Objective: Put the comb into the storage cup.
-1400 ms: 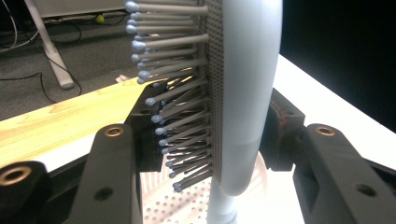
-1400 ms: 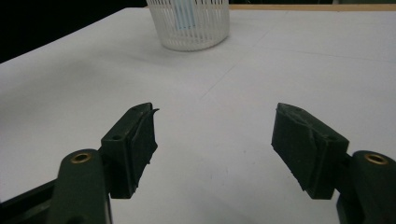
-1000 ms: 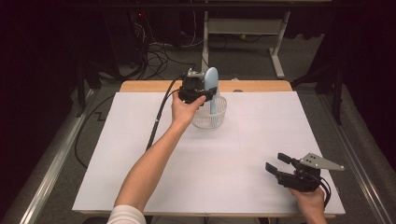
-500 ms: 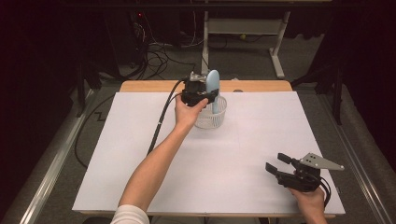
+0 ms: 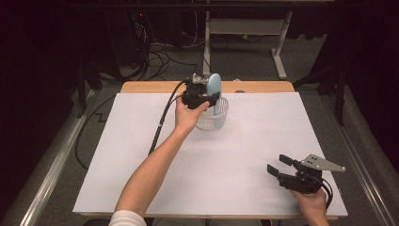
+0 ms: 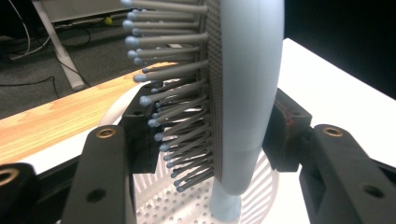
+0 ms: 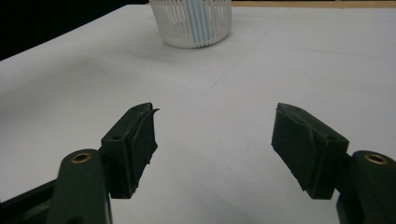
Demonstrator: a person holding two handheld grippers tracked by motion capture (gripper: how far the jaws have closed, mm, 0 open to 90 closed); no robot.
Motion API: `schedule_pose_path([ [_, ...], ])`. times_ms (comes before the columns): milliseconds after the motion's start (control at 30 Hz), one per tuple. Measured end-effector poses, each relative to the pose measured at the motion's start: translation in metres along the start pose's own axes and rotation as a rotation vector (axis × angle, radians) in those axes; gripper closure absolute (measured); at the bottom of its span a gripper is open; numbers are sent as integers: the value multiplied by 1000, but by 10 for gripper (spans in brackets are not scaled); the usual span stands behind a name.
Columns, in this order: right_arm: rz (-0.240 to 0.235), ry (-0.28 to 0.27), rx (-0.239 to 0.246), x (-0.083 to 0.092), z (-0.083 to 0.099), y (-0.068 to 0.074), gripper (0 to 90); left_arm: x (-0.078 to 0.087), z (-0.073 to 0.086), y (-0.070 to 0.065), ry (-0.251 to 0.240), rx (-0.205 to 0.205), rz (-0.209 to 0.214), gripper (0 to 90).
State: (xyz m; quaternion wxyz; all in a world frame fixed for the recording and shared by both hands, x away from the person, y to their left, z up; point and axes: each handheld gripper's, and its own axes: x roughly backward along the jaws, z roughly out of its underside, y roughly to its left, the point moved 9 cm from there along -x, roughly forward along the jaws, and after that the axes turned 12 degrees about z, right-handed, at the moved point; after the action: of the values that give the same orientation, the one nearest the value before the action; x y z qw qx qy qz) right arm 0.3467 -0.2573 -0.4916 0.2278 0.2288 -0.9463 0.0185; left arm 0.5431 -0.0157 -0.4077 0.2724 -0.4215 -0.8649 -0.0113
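The brush (image 5: 214, 90) stands handle-down in the basket (image 5: 212, 114) at the tabletop's (image 5: 141, 141) far edge. The left claw (image 5: 203, 96) straddles its head, jaws just easing apart to release it. The right claw (image 5: 278, 165) waits spread, empty, near the front.

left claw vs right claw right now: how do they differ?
The left claw is up at the white basket with the blue hairbrush between its jaws, which have just been opening; the right claw has nothing between its jaws. The left claw is at the table's far edge; the right claw is near the front right corner, on the white sheet. Both are black, two-jawed and hand-held.
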Motion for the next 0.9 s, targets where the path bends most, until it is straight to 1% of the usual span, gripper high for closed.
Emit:
schedule_pose_path([
  [100, 1, 1, -1, 0, 0, 0, 309, 2, 1, 0, 9, 4, 8, 460],
  [200, 0, 2, 2, -1, 0, 0, 309, 4, 1, 1, 12, 5, 7, 455],
  [300, -1, 2, 2, -1, 0, 0, 308, 7, 2, 3, -7, 11, -3, 447],
  [367, -1, 2, 3, -1, 0, 0, 308, 8, 3, 6, -16, 17, -18, 436],
  [467, -2, 3, 1, -1, 0, 0, 308, 11, 4, 9, -14, 23, -25, 424],
  [633, -4, 5, 1, -1, 1, 1, 308, 14, 5, 12, -12, 20, -37, 409],
  [900, -2, 5, 2, -1, 1, 0, 306, 18, 6, 16, 2, 26, -42, 388],
])
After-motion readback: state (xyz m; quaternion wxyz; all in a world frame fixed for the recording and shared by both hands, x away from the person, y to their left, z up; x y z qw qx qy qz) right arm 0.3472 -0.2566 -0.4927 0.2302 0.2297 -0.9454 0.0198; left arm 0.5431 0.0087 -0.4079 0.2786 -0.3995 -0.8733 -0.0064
